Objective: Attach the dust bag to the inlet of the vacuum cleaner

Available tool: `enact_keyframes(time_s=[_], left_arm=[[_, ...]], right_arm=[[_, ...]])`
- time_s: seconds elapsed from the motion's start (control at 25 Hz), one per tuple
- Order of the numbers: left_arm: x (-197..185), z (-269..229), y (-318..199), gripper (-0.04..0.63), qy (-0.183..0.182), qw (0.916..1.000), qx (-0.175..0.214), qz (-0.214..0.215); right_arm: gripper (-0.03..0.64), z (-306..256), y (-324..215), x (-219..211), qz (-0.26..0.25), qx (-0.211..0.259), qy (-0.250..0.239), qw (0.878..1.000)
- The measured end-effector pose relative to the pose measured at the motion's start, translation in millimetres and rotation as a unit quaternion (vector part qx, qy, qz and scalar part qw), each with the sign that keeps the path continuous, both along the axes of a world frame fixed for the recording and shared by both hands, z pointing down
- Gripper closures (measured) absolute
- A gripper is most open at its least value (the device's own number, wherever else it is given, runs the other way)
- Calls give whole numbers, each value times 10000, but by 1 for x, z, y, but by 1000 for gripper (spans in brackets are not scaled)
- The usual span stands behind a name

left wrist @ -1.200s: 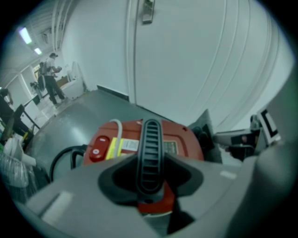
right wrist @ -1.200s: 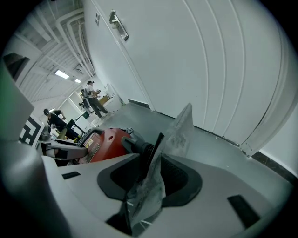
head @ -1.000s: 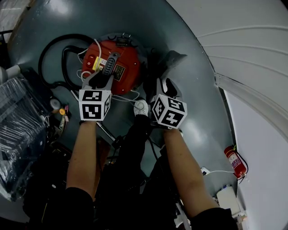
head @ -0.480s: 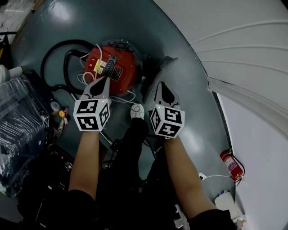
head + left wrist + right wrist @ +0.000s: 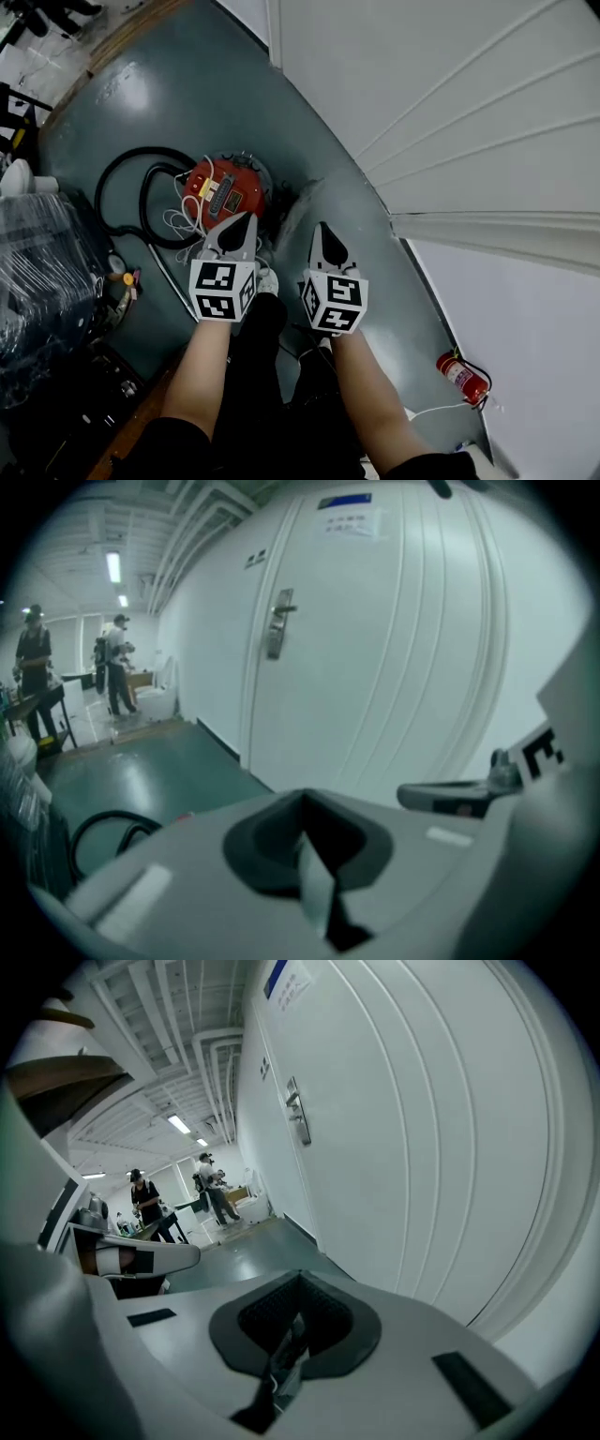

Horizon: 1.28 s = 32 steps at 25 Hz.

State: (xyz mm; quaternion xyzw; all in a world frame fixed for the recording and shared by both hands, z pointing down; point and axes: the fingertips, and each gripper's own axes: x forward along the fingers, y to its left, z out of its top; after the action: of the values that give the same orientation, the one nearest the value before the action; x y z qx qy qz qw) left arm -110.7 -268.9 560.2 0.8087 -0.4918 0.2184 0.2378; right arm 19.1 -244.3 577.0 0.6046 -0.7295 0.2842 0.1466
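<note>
At far left we see a plastic-wrapped bundle [image 5: 37, 272], then a black hose [image 5: 127, 187] looped on the green floor [image 5: 141, 103]. Beside it the vacuum cleaner [image 5: 223, 192] stands upright on that floor. Its round red lid faces up at us, and the dark handle across the lid runs lengthwise toward our left claw [image 5: 246, 223]. That claw is clenched on nothing. White cable [image 5: 178, 220] tangles at the drum's left. A pale grey shape [image 5: 302, 202] lies just right of the drum; we cannot tell what it is. Our right claw [image 5: 322, 234] is clenched and empty too. Further right rises the white door [image 5: 375, 649], with a red fire extinguisher [image 5: 459, 377] by the wall.
</note>
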Motion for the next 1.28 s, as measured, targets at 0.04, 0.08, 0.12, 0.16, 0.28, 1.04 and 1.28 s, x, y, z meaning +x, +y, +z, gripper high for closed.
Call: enact_keyframes(time_s=[0.04,0.08,0.12,0.16,0.28,1.04,1.28], left_arm=[[7,-21,7,598,57,10000,75,-15],[13,-42,12,598,112,9998,156,-25],[20,-62,18,598,164,9996,237,-32],[26,-81,24,598,211,9993,308,-43],[43,-132,47,598,328,9984,453,-113],[169,-355,101,597,600,9761,1957,734],[181,-383,100,597,648,9707,2177,788]], right_arm=[[620,-20,7,4,15,85,-11,10000],[620,-41,12,9,39,180,-16,9998],[620,-61,16,12,69,272,-17,9996],[620,-80,21,16,97,351,-17,9993],[620,-136,40,26,151,506,-24,9986],[620,-370,98,117,391,2225,322,9736],[620,-397,101,140,544,2366,297,9696]])
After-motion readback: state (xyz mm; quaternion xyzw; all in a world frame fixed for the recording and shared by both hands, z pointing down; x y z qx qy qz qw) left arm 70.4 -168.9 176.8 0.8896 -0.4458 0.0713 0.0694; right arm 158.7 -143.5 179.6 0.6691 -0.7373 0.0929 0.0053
